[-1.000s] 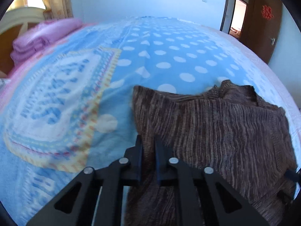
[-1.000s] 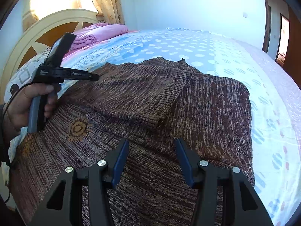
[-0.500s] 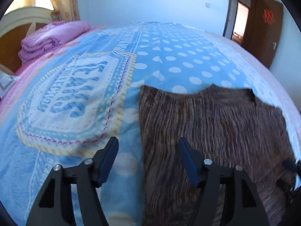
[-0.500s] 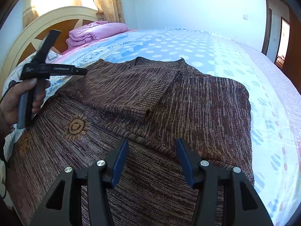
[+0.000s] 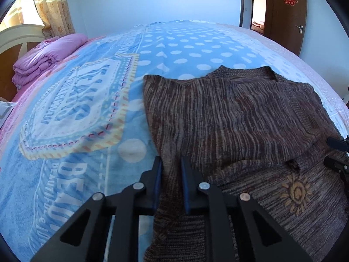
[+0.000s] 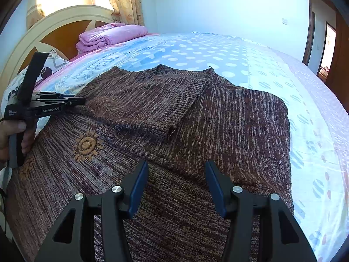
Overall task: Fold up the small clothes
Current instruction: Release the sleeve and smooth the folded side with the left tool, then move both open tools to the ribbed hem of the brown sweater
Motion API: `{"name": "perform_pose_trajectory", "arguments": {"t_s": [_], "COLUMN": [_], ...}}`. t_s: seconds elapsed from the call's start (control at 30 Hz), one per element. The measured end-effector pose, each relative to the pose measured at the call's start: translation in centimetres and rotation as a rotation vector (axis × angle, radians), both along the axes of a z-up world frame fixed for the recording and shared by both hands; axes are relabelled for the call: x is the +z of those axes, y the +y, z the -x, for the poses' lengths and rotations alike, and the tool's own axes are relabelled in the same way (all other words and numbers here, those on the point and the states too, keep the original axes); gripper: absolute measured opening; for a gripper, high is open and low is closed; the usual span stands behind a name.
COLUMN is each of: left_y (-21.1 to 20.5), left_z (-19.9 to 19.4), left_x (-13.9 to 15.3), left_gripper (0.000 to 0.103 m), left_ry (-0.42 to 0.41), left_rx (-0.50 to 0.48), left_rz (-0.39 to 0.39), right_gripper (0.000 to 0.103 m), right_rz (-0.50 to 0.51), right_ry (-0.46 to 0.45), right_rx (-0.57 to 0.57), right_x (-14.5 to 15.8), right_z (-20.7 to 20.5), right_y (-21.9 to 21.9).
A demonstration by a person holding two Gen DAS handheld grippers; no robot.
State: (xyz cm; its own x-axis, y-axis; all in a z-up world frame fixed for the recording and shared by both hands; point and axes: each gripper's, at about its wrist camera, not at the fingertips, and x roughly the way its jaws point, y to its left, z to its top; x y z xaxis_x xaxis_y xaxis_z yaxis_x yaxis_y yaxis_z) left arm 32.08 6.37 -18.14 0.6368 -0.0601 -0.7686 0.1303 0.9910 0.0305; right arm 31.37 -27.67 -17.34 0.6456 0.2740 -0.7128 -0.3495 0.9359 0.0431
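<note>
One brown knit sweater [image 6: 218, 120] lies on the bed [image 5: 196, 50] under both tools — the left gripper [image 5: 171, 170], jaws just closed, seemingly pinching its left edge; the right gripper [image 6: 176, 172] half-open and empty above the cloth, one pink folded quilt [image 6: 111, 36] far ahead.

A bed [image 5: 196, 43] carries everything here, with a cream and brown wooden headboard [image 6: 56, 30] at its head. It is covered by a light blue blanket [image 5: 91, 157] printed with white polka dots, a large framed panel of blue lettering edged in yellow and red, and more white lettering nearer the camera. A paler white and pink strip runs along the bed's far side. A brown striped knitted sweater [image 6: 229, 120] with an orange sun motif lies spread flat on the blanket, one sleeve folded across its body. A folded pink quilt [image 6: 111, 36] sits by the headboard, beside a patterned pillow [image 6: 50, 69].
</note>
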Motion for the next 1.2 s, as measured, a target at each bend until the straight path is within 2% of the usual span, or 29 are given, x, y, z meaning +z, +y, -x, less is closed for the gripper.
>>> {"name": "perform_pose_trajectory", "arguments": {"t_s": [0.17,0.37,0.47,0.63,0.7,0.77,0.8,0.87,0.97,1.07,1.2], "left_y": [0.5,1.1,0.9,0.8,0.8,1.0,1.1,1.5,1.6,0.6,-0.8], "left_z": [0.6,1.2,1.2,1.2,1.3,1.3,1.4,1.8,3.4,5.5,9.2], "left_x": [0.3,0.0,-0.1,-0.3,-0.2,-0.2,-0.1,0.2,1.1,1.9,2.3], "left_gripper": [0.013,0.015,0.019,0.02,0.026,0.031,0.041,0.05,0.052,0.066,0.066], "left_ry": [-0.004,-0.019,-0.024,-0.024,-0.028,-0.03,-0.031,-0.033,-0.023,-0.035,-0.048], "left_rx": [0.006,0.003,0.004,0.005,0.017,0.032,0.041,0.069,0.074,0.037,-0.023], "left_rz": [0.009,0.023,0.011,0.001,-0.015,-0.016,-0.017,-0.016,0.023,0.009,-0.038], "right_gripper": [0.055,0.055,0.056,0.059,0.064,0.064,0.065,0.065,0.065,0.065,0.065], "right_rz": [0.001,-0.002,-0.06,-0.144,-0.14,-0.089,-0.074,-0.075,-0.113,-0.107,-0.115], "right_ry": [-0.001,-0.006,-0.013,-0.027,0.031,0.115,0.129,0.113,0.105,0.084,0.096], "right_rx": [0.0,0.001,0.009,-0.106,-0.116,-0.119,-0.119,-0.114,-0.119,-0.125,-0.121], "right_x": [0.0,0.1,0.9,3.0,2.2,0.3,-0.3,-0.1,0.9,1.9,2.6], "right_z": [-0.1,0.0,0.1,-1.7,-3.1,-4.4,-4.4,-3.7,-2.4,-0.3,2.8], "right_y": [-0.1,-0.1,-1.0,-3.9,-4.4,-4.3,-4.3,-4.5,-5.2,-5.9,-6.5]}}
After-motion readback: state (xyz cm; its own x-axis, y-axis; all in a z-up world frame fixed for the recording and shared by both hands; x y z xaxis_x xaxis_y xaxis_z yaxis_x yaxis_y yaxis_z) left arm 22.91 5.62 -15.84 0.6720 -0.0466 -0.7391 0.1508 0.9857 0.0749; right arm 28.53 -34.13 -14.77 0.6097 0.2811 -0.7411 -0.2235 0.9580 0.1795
